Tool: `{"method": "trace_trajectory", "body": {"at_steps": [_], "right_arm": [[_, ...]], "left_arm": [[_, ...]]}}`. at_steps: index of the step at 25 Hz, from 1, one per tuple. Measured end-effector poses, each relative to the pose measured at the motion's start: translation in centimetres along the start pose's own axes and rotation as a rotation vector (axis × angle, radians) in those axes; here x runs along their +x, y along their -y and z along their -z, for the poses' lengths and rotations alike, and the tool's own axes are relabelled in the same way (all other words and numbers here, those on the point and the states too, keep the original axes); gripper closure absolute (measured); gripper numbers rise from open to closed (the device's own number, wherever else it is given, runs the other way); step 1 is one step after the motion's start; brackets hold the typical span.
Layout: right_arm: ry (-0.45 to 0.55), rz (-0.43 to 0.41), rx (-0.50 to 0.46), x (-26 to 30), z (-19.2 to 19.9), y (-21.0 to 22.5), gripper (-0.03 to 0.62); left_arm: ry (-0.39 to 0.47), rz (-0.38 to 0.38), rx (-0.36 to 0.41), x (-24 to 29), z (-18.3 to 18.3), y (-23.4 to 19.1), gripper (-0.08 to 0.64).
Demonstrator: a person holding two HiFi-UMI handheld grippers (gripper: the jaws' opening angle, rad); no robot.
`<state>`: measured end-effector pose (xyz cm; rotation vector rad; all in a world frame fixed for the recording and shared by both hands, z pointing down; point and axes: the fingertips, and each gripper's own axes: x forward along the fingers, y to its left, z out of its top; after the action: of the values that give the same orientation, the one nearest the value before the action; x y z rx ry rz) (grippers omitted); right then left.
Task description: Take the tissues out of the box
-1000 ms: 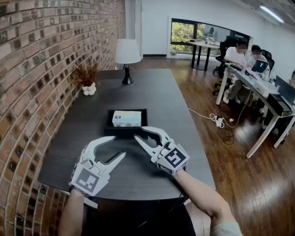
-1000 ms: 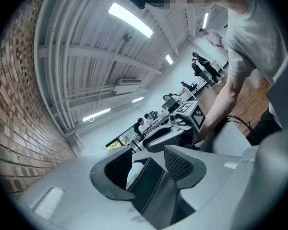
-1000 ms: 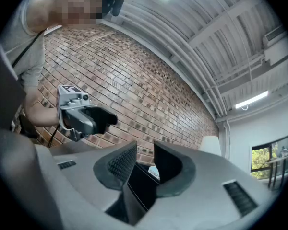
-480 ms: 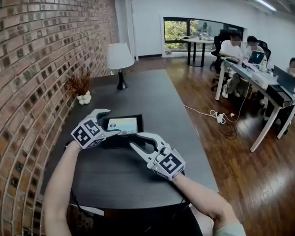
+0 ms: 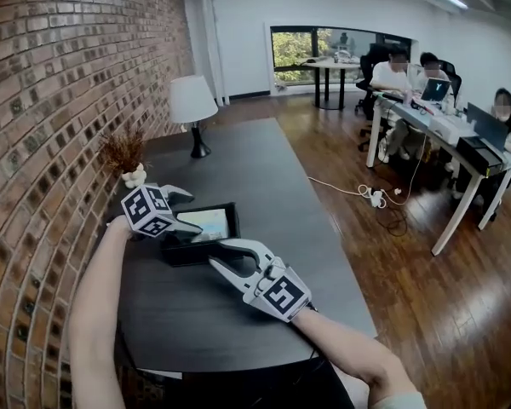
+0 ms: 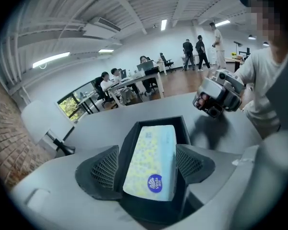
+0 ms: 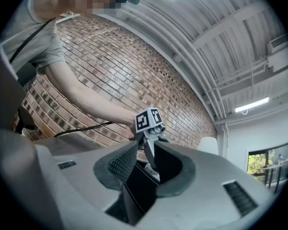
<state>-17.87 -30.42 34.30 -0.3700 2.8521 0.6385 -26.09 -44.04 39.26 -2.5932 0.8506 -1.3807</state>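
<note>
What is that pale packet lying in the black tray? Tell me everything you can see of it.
It is a soft, rectangular pack of tissues wrapped in glossy film, white to pale blue with a fine yellowish speckle and a round blue logo near one end. It looks full and unopened. It lies flat and lengthwise in the black tray on the dark table, filling most of the tray. The left claw straddles it with its jaws opening, and the pads do not press on it.

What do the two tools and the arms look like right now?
Both the left tool and right tool are pale grey, with two curved, pointed fingers, dark ribbed pads inside and a white cube with black square markers behind. Short grey T-shirt sleeves.
</note>
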Motion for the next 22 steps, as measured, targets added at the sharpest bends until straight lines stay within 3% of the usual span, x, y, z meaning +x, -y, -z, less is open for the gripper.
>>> {"method": "trace_trajectory", "body": {"at_steps": [3,8,14,19,22], "right_arm": [[-0.004,0.000,0.003,-0.1,0.1,0.1,0.469],[-0.006,-0.011,0.005,0.2,0.2,-0.4,0.469],[0.003,-0.016,0.010,0.2,0.2,-0.4,0.469],[0.001,-0.017,0.017,0.3,0.2,-0.4,0.469],[0.004,-0.023,0.011,0.4,0.1,-0.4,0.469]], "left_arm": [[-0.069,0.079,0.005,0.8,0.8,1.1,0.190],[-0.149,0.116,-0.006,2.3,2.2,0.8,0.176],[-0.233,0.122,0.054,3.2,2.9,0.8,0.129],[-0.304,0.098,0.142,2.9,3.1,1.4,0.203],[-0.332,0.089,0.150,3.2,3.1,1.3,0.216]]}}
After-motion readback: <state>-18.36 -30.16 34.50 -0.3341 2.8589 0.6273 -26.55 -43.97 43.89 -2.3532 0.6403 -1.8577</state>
